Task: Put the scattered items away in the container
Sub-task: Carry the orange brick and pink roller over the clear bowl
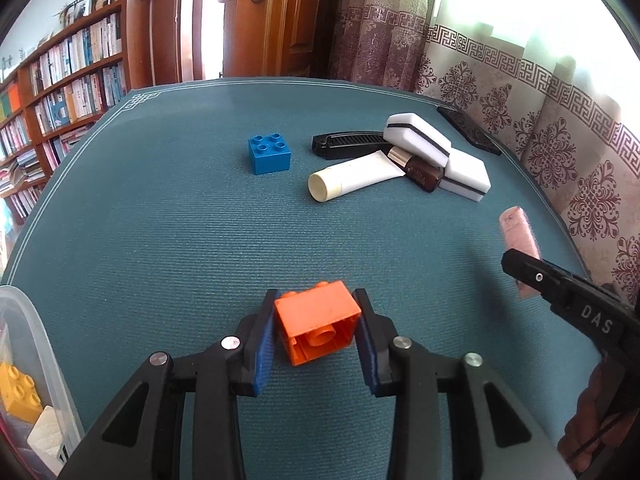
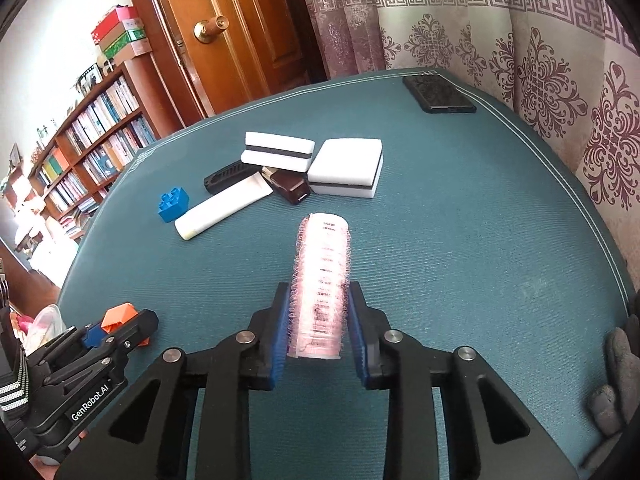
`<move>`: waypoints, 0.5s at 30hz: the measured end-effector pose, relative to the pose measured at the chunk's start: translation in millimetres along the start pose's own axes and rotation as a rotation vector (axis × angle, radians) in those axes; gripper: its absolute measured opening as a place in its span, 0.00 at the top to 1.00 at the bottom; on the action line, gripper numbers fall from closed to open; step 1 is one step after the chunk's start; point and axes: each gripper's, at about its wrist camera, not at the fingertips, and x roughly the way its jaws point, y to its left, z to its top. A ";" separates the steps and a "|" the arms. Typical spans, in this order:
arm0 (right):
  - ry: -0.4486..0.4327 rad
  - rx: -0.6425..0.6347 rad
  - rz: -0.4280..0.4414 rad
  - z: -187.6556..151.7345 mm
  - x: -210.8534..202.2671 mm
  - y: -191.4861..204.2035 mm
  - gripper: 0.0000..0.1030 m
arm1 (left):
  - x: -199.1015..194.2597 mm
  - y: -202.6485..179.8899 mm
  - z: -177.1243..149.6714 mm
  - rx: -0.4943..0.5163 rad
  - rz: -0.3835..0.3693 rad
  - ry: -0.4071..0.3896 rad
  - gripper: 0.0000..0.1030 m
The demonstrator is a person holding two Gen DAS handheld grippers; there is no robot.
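Note:
My left gripper [image 1: 318,330] is shut on an orange toy brick [image 1: 318,326], hollow side toward the camera, just above the teal mat [image 1: 200,220]. My right gripper [image 2: 320,320] is shut on a pink hair roller [image 2: 323,276] that sticks out forward between the fingers. The same roller [image 1: 520,240] shows at the right of the left wrist view. A clear plastic container [image 1: 36,344] sits at the lower left, holding a yellow brick [image 1: 18,392] and a white sponge [image 1: 48,432]. A blue brick [image 1: 269,153] lies farther out on the mat.
Ahead lies a pile: a white tube [image 2: 222,210], a brown bottle [image 2: 290,186], a black comb [image 2: 228,176] and two white-and-black sponges [image 2: 346,168]. A black phone [image 2: 438,94] lies at the far right corner. Curtains hang right, a door and bookshelves behind.

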 end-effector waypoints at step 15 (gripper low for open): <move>0.029 -0.078 0.091 -16.8 -15.7 51.2 0.71 | -38.2 19.8 -11.2 -0.019 0.031 -0.041 0.61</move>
